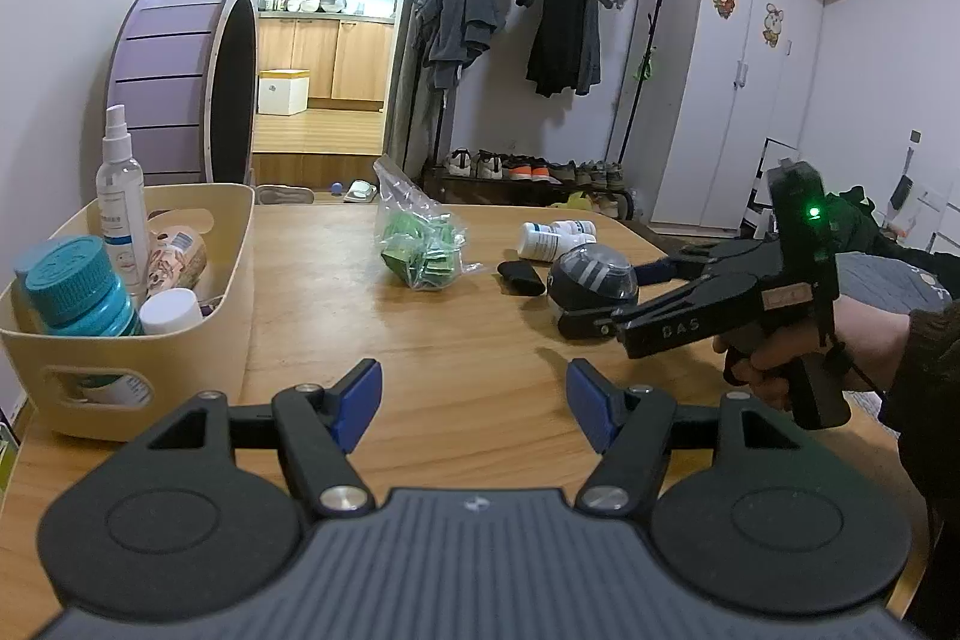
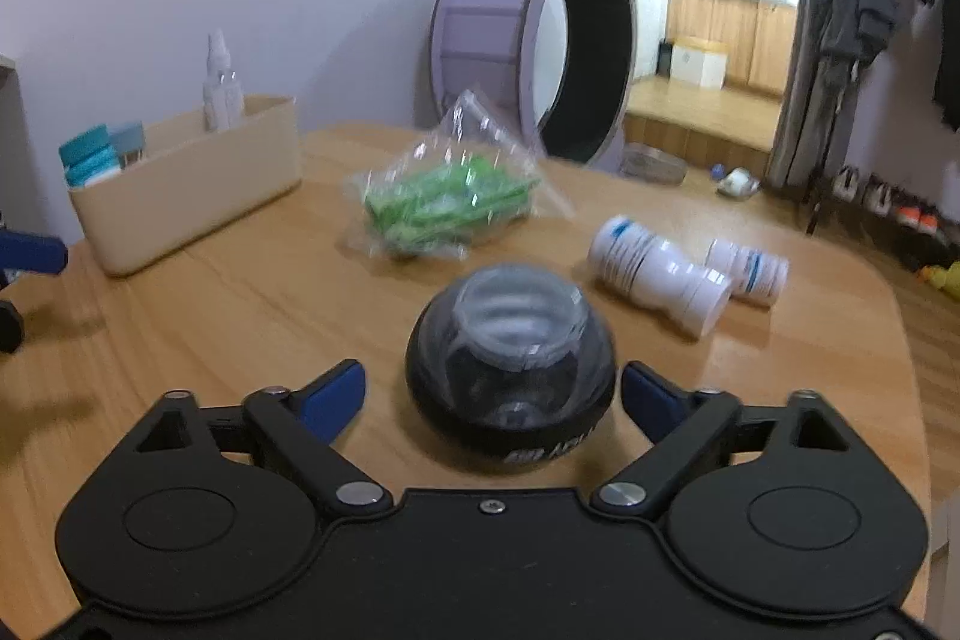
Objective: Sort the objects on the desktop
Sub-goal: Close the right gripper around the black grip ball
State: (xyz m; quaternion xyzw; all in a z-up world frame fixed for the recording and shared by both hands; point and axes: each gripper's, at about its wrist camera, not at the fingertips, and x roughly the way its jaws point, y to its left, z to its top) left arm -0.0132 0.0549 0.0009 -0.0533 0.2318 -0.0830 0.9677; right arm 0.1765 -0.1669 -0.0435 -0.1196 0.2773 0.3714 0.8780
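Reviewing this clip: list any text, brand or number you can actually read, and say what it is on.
"BAS": embossed on the finger arm of the right hand-held gripper.
White lettering on the dark ball, low on its side: partly hidden, unreadable.
Labels on the spray bottle, white pill bottles and bottles in the beige bin: too small or blurred.

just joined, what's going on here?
A person is sorting desk clutter with two handheld grippers. The right gripper has its jaws open around a black ball with a clear dome, not yet closed on it. The left gripper hovers open and empty. The beige bin already holds bottles; two white bottles and a bag of green packets remain on the table.
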